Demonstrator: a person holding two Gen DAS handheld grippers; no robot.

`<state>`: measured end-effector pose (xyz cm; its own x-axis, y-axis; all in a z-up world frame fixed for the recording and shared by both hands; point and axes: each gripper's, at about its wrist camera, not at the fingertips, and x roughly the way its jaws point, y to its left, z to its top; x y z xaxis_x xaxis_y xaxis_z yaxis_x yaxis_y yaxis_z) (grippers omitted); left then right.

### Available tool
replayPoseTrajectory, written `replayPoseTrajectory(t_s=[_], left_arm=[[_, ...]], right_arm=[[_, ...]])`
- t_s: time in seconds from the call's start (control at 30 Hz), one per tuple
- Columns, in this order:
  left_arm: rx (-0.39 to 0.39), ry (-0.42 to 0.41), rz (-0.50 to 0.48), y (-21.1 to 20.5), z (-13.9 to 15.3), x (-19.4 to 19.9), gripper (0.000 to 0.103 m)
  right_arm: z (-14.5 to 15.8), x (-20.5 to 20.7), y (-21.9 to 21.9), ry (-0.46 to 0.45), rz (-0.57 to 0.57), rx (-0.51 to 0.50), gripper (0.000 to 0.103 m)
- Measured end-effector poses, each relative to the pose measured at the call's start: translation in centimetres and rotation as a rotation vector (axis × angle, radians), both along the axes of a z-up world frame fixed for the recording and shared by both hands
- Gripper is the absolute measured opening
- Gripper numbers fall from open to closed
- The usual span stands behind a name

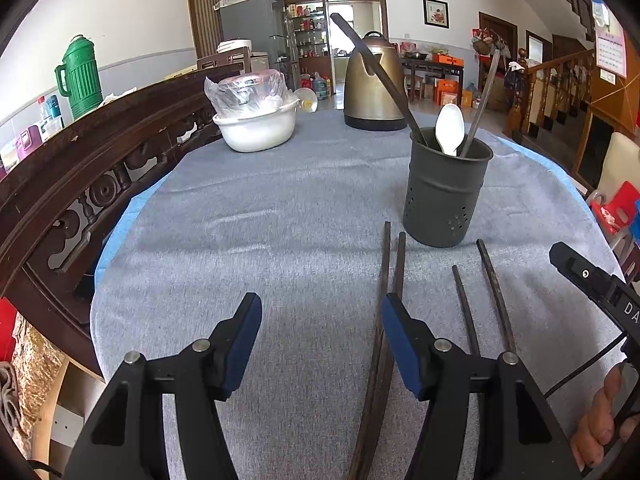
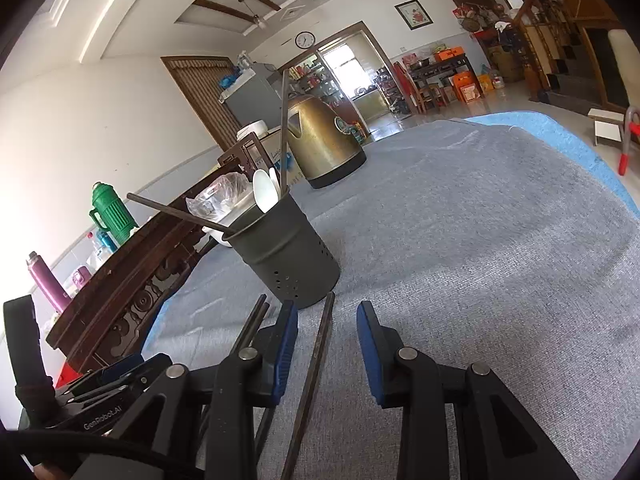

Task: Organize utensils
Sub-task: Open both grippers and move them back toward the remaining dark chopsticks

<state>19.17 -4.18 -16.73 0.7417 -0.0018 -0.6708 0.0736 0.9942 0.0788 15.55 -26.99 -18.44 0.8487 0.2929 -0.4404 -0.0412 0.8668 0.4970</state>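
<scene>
A dark grey utensil holder (image 1: pixel 446 190) stands on the grey tablecloth (image 1: pixel 280 240); it also shows in the right wrist view (image 2: pixel 288 252). It holds a white spoon (image 1: pixel 449 128) and two chopsticks. Several dark chopsticks lie flat on the cloth: a pair (image 1: pixel 386 320) by my left gripper's right finger and two more (image 1: pixel 480 304) to the right. My left gripper (image 1: pixel 320 340) is open and empty above the cloth. My right gripper (image 2: pixel 327 352) is open, with one chopstick (image 2: pixel 316 368) lying between its fingers on the cloth.
A bronze kettle (image 1: pixel 374 84) and a white bowl (image 1: pixel 258 128) with a plastic-wrapped item stand at the far side. A carved dark wooden bench back (image 1: pixel 80 184) runs along the table's left edge. A green thermos (image 1: pixel 80 76) stands behind it.
</scene>
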Motion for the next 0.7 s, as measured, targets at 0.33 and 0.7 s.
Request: replayPoseTrajectory(t_s=[0.33, 0.7], left_arm=[[0.005, 0.008, 0.012, 0.2, -0.2, -0.1, 0.064], [-0.059, 0.053, 0.021, 1.7, -1.0, 0.6, 0.064]], right_arm=[[-0.1, 0.2, 0.2, 0.014, -0.004, -0.009, 0.034], [-0.4, 0.6, 0.1, 0.036, 0.001, -0.002, 0.034]])
